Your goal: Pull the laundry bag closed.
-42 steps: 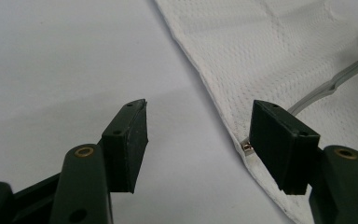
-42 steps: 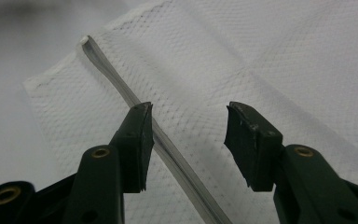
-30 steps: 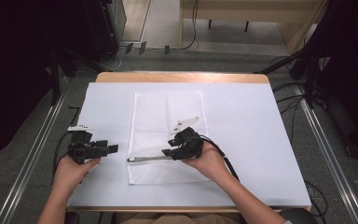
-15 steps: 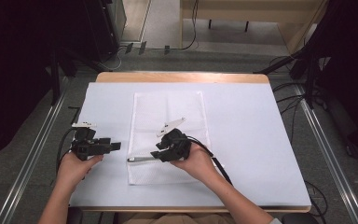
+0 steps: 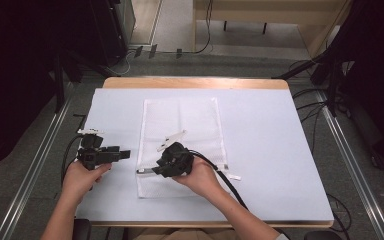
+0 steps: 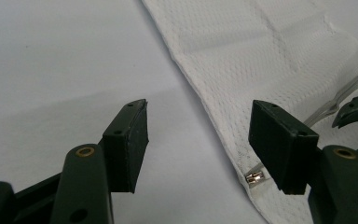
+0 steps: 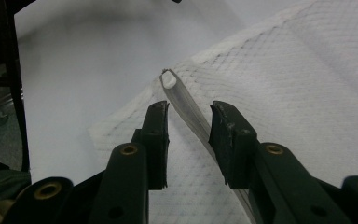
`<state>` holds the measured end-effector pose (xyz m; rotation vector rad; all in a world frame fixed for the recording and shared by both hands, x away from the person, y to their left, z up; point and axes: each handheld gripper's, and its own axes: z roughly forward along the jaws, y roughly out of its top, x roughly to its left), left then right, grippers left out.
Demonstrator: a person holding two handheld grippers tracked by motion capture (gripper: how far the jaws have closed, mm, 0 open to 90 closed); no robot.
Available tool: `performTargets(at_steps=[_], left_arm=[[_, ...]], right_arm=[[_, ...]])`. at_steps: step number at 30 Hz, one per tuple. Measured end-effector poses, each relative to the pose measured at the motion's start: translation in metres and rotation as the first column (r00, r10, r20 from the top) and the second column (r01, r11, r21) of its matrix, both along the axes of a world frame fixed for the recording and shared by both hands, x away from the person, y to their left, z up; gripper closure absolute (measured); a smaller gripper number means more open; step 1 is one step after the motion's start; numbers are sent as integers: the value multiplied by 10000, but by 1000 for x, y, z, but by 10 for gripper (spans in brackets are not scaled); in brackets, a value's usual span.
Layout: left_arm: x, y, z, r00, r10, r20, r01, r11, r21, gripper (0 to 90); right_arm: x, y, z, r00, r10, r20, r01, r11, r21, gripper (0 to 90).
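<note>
Pale blue table cover (image 5: 280,150) on a wooden table, dark room and cables around. White mesh laundry bag (image 5: 180,125) lies flat mid-table, long axis running away from the person, near end by the hands. Its zipper strip (image 7: 186,105) runs crosswise along the near end, from a small metal zipper end (image 6: 255,178) at the bag's left corner toward the right.

Right gripper (image 5: 156,167) sits on the bag's near end, pointing left along the strip; right hand is clearly the nearer one. In the right gripper view the strip passes straight between the jaws, tip poking out just past them. Jaws have just been closing, small gaps on both sides, pads not pressing yet as far as I can tell, so nothing held.

Left gripper (image 5: 125,154) hovers off the bag over bare cover, just beside the left edge, pointing right at that corner. Jaws wide apart, empty. Metal end lies just ahead of its right-hand finger (image 6: 279,140).
</note>
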<state>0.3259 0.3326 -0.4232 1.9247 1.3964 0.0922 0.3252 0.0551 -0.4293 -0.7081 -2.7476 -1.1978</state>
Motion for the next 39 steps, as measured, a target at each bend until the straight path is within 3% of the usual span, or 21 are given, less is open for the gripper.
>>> performTargets(at_steps=[14,39], left_arm=[[0,2,0,9996,-241,116,238,9994,255,394],[-5,8,-1,9996,-168,238,165,9998,108,409]], right_arm=[[-3,31,-22,9975,424,-567,-432,9990,-134,736],[13,66,-31,9942,221,-1051,-245,9995,-223,815]])
